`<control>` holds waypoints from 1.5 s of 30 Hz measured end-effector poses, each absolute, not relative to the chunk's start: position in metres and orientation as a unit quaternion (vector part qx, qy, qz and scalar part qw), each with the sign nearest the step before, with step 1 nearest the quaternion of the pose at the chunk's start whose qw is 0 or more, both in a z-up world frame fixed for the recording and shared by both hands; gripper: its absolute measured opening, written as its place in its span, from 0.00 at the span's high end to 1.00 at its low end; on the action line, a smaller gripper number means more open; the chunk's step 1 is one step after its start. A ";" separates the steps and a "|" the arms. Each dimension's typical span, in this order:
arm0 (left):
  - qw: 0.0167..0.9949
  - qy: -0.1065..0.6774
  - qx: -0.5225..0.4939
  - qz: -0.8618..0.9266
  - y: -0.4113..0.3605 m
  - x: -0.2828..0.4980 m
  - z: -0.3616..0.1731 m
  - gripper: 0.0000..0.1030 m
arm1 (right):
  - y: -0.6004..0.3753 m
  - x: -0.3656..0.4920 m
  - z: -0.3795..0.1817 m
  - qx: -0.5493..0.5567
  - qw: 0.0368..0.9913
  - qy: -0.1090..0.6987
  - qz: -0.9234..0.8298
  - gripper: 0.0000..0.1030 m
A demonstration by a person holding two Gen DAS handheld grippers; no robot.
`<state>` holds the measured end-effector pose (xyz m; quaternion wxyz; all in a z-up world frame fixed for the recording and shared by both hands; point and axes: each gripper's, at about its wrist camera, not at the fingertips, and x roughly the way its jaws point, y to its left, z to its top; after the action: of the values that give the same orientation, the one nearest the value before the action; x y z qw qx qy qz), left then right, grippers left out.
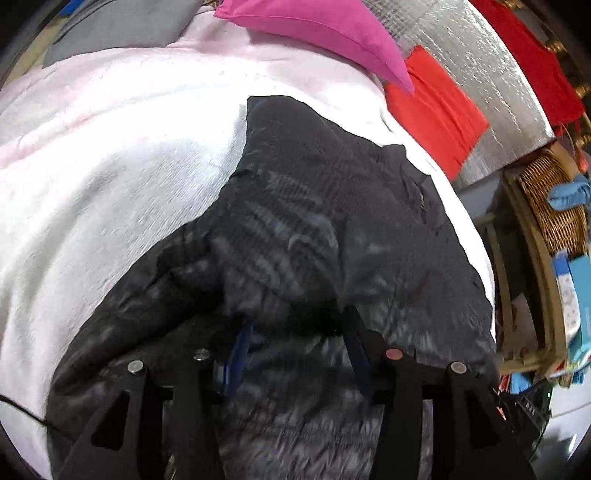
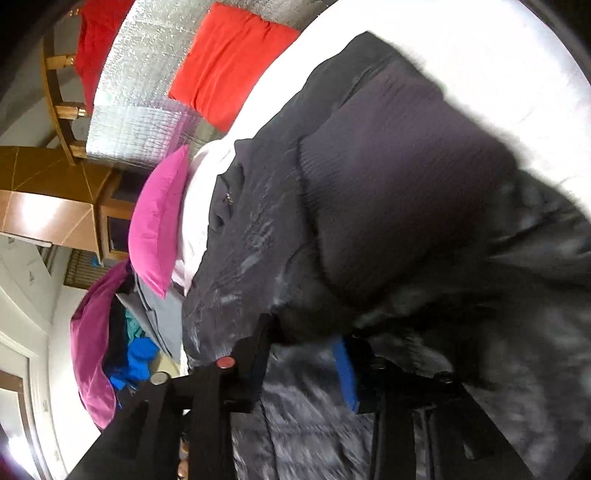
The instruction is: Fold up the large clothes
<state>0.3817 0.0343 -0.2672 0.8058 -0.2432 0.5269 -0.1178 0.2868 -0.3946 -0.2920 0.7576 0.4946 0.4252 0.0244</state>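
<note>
Left tongs [image 1: 295, 332], right tongs [image 2: 306, 354]: black jacket [image 1: 314, 221] bunched between fingers, on bed.

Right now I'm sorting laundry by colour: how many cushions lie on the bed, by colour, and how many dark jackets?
Pink cushion: 1
Orange-red cushion: 1
Dark jacket: 1
Total: 3

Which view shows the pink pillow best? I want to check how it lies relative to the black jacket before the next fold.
The left wrist view: the pink pillow lies broad across the top, clear of the black jacket on the white blanket. The right wrist view shows the pillow only edge-on, a narrow shape beside the jacket.
</note>
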 end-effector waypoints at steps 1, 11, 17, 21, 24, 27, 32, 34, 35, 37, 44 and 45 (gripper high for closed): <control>0.804 0.529 -0.240 -0.125 0.036 0.379 -0.266 0.51 | -0.398 0.284 -0.289 0.489 0.756 0.434 0.026 0.61; 0.856 0.469 -0.180 -0.119 0.070 0.357 -0.224 0.41 | -0.461 0.235 -0.265 0.471 0.789 0.389 -0.063 0.44; 0.865 0.465 -0.181 -0.059 0.087 0.385 -0.235 0.34 | -0.464 0.253 -0.248 0.410 0.833 0.349 -0.123 0.28; 0.845 0.491 -0.205 -0.054 0.090 0.405 -0.255 0.34 | -0.465 0.280 -0.258 0.378 0.843 0.363 -0.123 0.28; 0.837 0.502 -0.206 -0.065 0.085 0.417 -0.266 0.34 | -0.460 0.293 -0.278 0.386 0.831 0.386 -0.111 0.28; 0.841 0.503 -0.189 -0.068 0.075 0.422 -0.270 0.34 | -0.456 0.300 -0.285 0.377 0.832 0.394 -0.105 0.47; 0.847 0.490 -0.192 -0.077 0.069 0.421 -0.263 0.59 | -0.443 0.297 -0.263 0.331 0.862 0.368 -0.110 0.65; 0.851 0.487 -0.184 -0.071 0.067 0.421 -0.262 0.59 | -0.441 0.291 -0.253 0.325 0.872 0.350 -0.105 0.66; 0.848 0.494 -0.181 -0.068 0.065 0.423 -0.265 0.57 | -0.441 0.290 -0.253 0.323 0.873 0.350 -0.105 0.66; 0.839 0.513 -0.174 -0.059 0.064 0.426 -0.276 0.54 | -0.443 0.296 -0.266 0.326 0.860 0.376 -0.114 0.66; 0.852 0.495 -0.162 -0.047 0.063 0.420 -0.264 0.49 | -0.456 0.288 -0.267 0.369 0.839 0.386 -0.108 0.51; 0.858 0.489 -0.154 -0.045 0.062 0.418 -0.260 0.49 | -0.457 0.283 -0.263 0.371 0.841 0.378 -0.112 0.50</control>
<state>0.4179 0.0619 -0.2602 0.8575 -0.1543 0.4887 -0.0451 0.2835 -0.4572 -0.2632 0.8406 0.3713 0.3781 -0.1118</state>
